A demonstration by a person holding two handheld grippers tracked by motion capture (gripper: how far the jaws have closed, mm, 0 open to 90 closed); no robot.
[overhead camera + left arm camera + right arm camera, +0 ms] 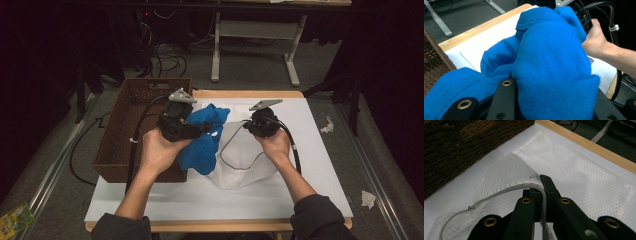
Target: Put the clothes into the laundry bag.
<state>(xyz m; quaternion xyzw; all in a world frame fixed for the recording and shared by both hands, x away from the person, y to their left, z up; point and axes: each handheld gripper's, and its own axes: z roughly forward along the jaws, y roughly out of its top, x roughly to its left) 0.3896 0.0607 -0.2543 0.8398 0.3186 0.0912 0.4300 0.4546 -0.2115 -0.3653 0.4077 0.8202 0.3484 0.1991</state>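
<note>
Blue cloth (202,137) is pinched tight in the left tongs (200,131), over the worktop (310,165) beside the brown basket (125,135). The zip edge of the white mesh bag (240,160) is clamped in the right tongs (543,185), mouth held up. The cloth is not yet inside the bag.

Blue knit garment (202,140), soft and bunched, hangs in folds from the left hand-held gripper (202,129), just left of the white mesh bag (245,165). The bag lies on the worktop, its zipped rim (499,192) lifted open, pinched in the right hand-held gripper (543,185); the garment's lower fold touches the bag's left edge.
</note>
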